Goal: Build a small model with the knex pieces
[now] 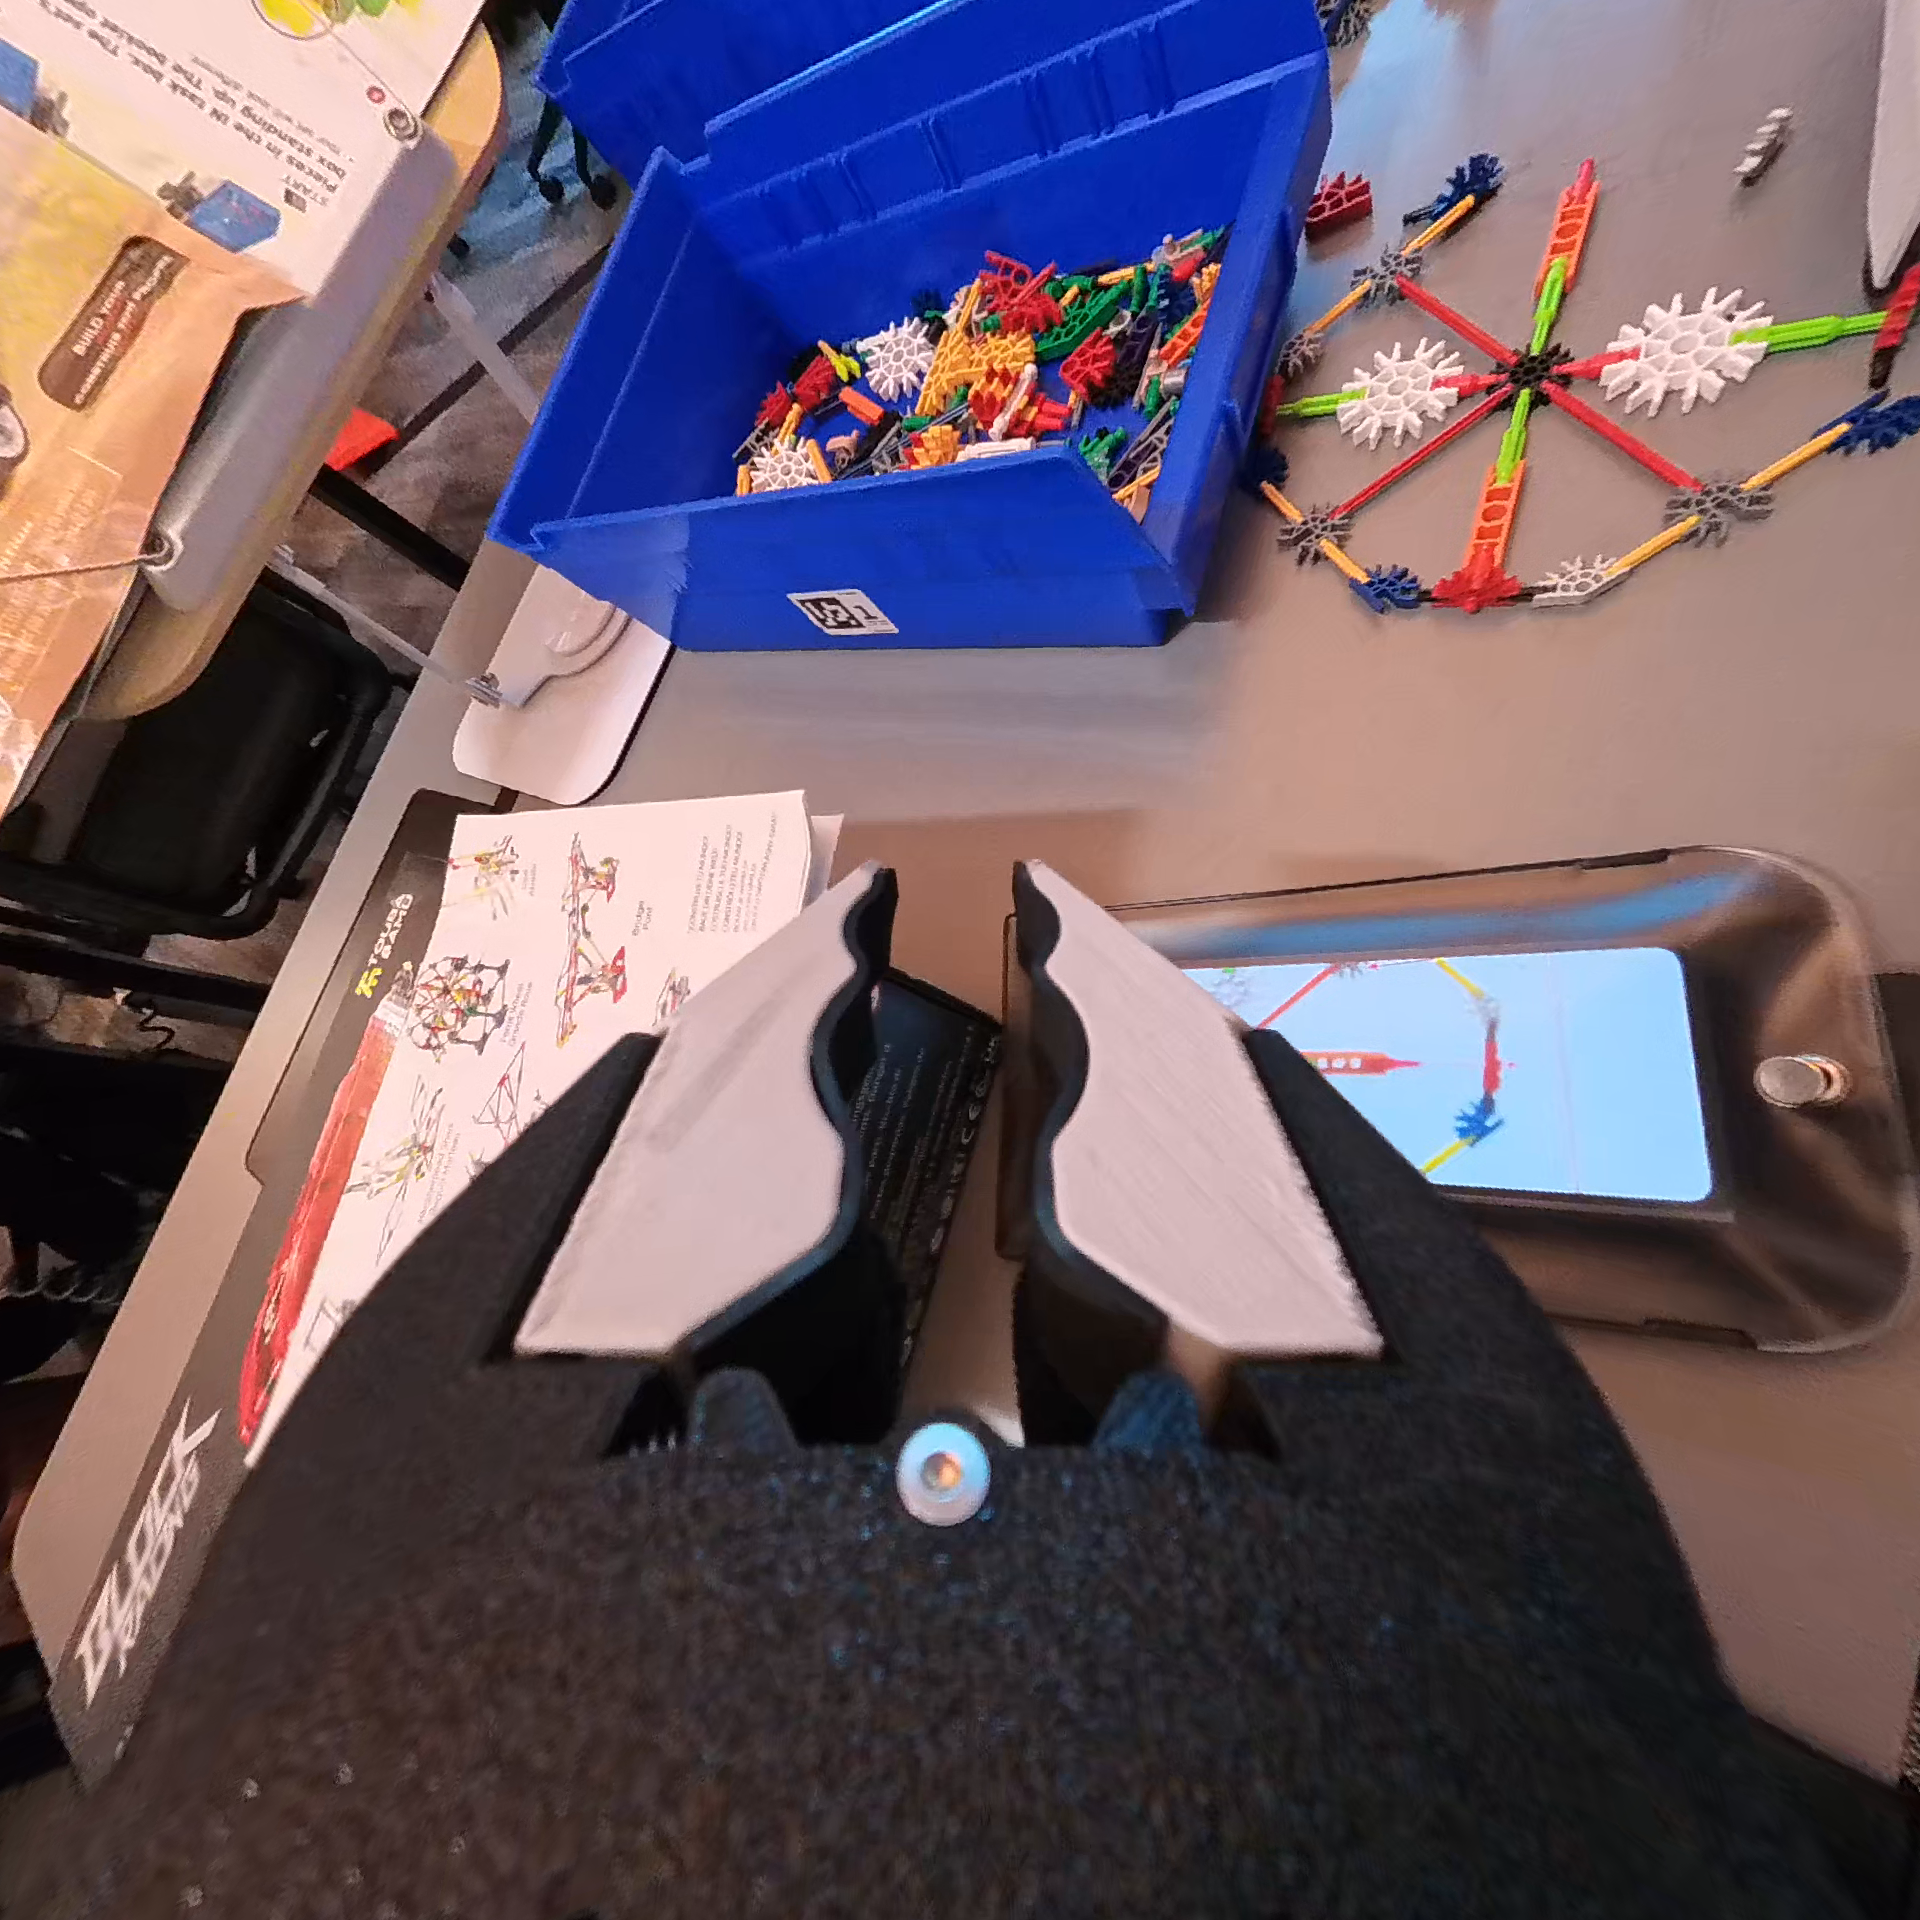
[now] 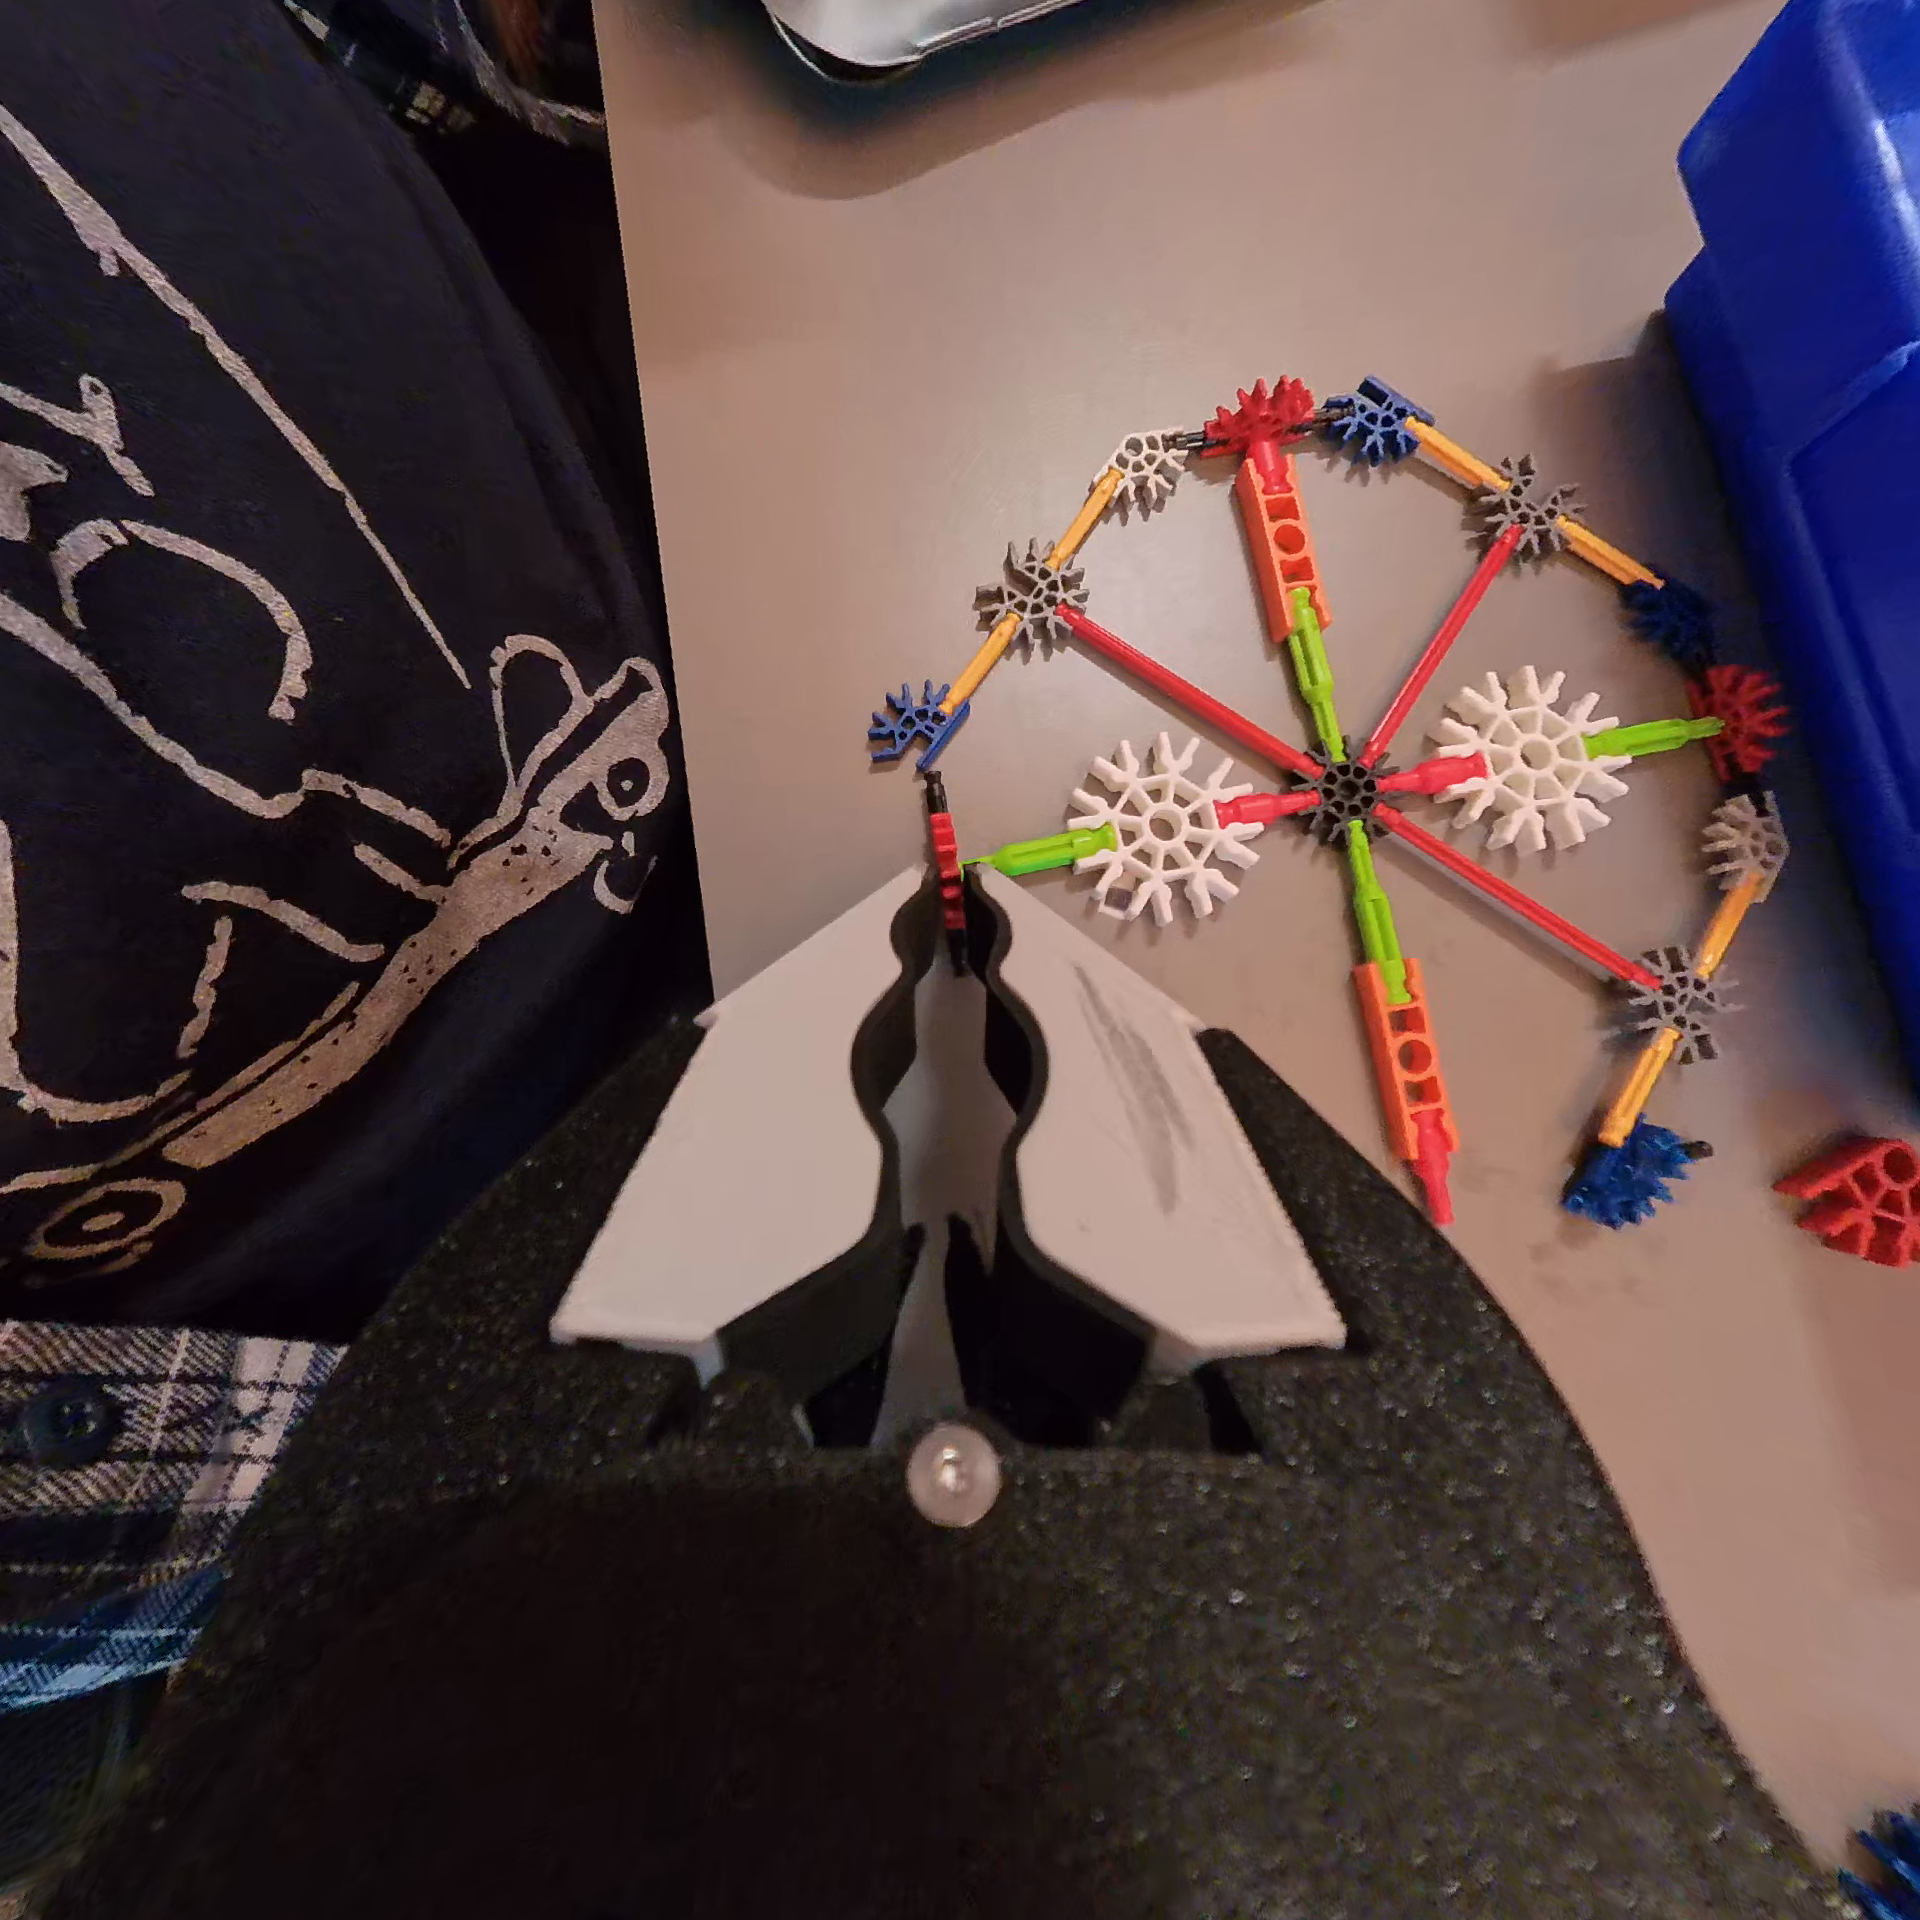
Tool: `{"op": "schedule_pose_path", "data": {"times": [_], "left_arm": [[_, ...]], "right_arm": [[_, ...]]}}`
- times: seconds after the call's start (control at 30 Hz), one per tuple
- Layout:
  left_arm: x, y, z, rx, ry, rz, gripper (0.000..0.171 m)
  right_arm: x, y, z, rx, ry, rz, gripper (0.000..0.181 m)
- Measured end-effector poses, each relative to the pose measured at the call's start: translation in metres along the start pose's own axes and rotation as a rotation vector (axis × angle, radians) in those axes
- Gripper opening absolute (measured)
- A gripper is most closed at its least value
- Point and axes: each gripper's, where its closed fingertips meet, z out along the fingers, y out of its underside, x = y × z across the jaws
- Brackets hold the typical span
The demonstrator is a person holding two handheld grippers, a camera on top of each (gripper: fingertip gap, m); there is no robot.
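Observation:
A flat wheel of coloured rods and connectors (image 2: 1340,790) lies on the grey table (image 2: 935,312), with a black hub, red and green spokes and two white snowflake connectors. My right gripper (image 2: 954,894) is shut on a red connector (image 2: 943,862) at the wheel's left rim, where a green rod (image 2: 1039,852) ends. The wheel also shows in the left wrist view (image 1: 1527,374) at the far right. My left gripper (image 1: 951,883) is open and empty, hovering over a leaflet (image 1: 582,935) and a phone (image 1: 1496,1070) with a lit screen.
A blue bin (image 1: 914,343) holding several loose coloured pieces stands at the table's left; its wall shows in the right wrist view (image 2: 1829,499). A loose red connector (image 2: 1860,1195) lies near it. A person in a dark printed shirt (image 2: 291,644) is beside the table edge. A printed box (image 1: 156,260) stands at far left. Left tips to right tips: about 30 cm. The phone (image 1: 1496,1070) is closer to my left gripper, around 12 cm from its tips; the right tips are 25 cm off.

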Motion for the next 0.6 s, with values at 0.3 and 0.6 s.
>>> {"op": "schedule_pose_path", "data": {"times": [0.3,0.6], "left_arm": [[0.006,-0.006,0.004,0.011,0.021,0.003,0.022],[0.012,-0.012,0.008,0.009,0.043,0.017,0.022]], "right_arm": [[0.0,0.002,-0.001,0.003,0.007,0.004,0.004],[-0.002,0.002,-0.002,0.013,0.004,0.008,0.003]]}}
